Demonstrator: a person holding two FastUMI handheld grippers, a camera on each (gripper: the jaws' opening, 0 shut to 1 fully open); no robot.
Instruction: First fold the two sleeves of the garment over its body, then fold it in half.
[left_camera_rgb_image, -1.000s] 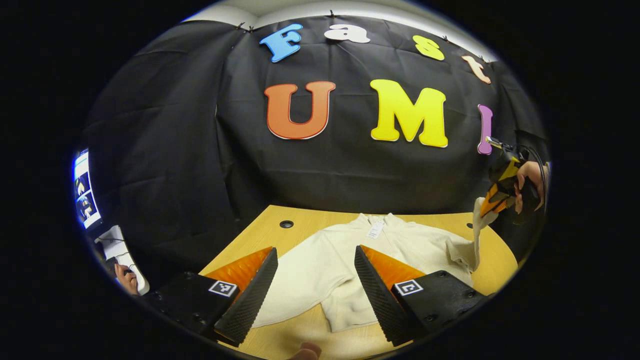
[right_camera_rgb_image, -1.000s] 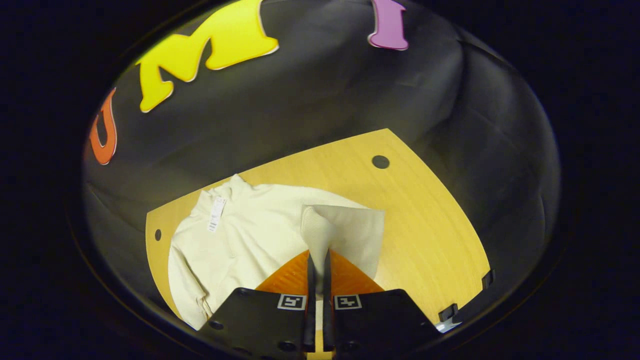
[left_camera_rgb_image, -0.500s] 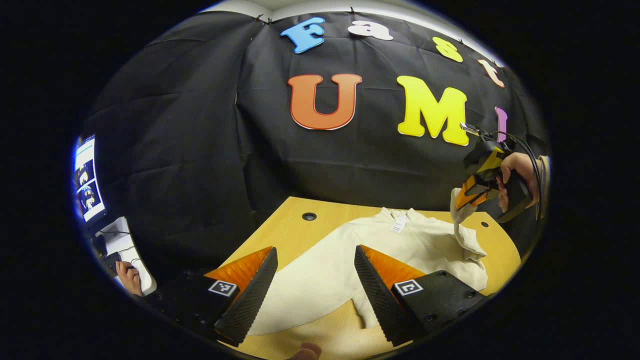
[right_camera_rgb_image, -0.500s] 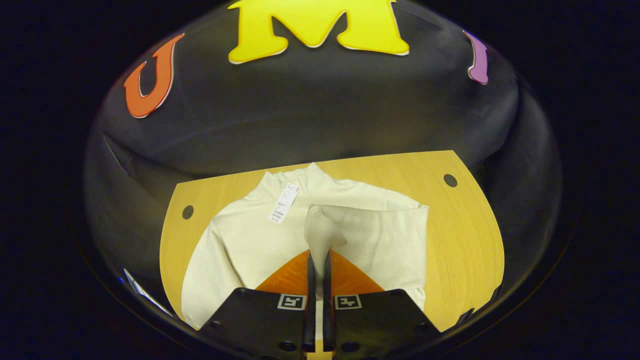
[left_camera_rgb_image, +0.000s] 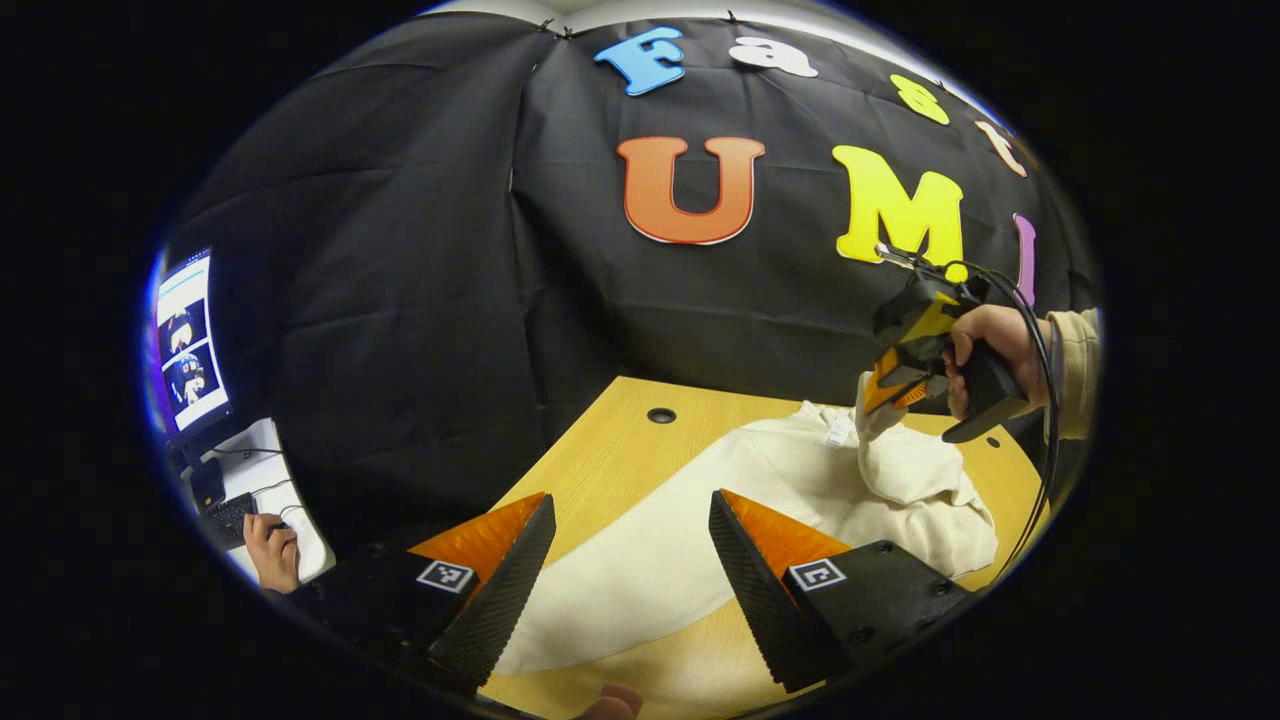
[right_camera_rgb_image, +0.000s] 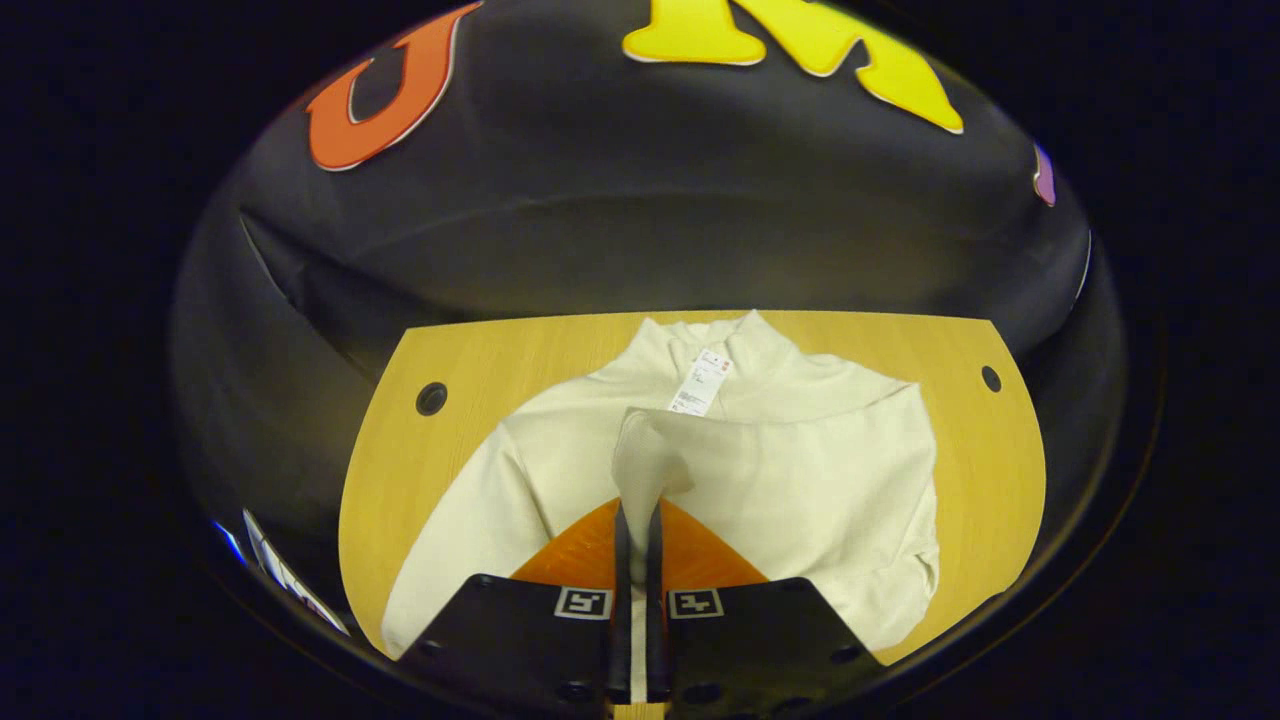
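A cream sweater (right_camera_rgb_image: 800, 480) lies flat on the wooden table (right_camera_rgb_image: 450, 450), collar toward the wall, a paper tag (right_camera_rgb_image: 700, 385) at the neck. My right gripper (right_camera_rgb_image: 635, 520) is shut on the cuff of one sleeve (right_camera_rgb_image: 645, 465) and holds it lifted over the sweater's body; the sleeve stretches across the chest. In the left gripper view that same gripper (left_camera_rgb_image: 885, 390), held by a hand, hangs above the sweater (left_camera_rgb_image: 760, 490) with the cuff in it. My left gripper (left_camera_rgb_image: 632, 570) stands open above the near left part of the garment, over the other sleeve (left_camera_rgb_image: 600, 600).
The table has round cable holes (right_camera_rgb_image: 432, 398) (right_camera_rgb_image: 990, 378) near its back corners. A monitor (left_camera_rgb_image: 190, 345) and a desk with a person's hand (left_camera_rgb_image: 268, 545) on it sit off to the left. Bare wood (left_camera_rgb_image: 600, 450) lies left of the sweater.
My right gripper has carried the sleeve cuff from the garment's side inward over the chest. The left gripper stayed open while its view swung left.
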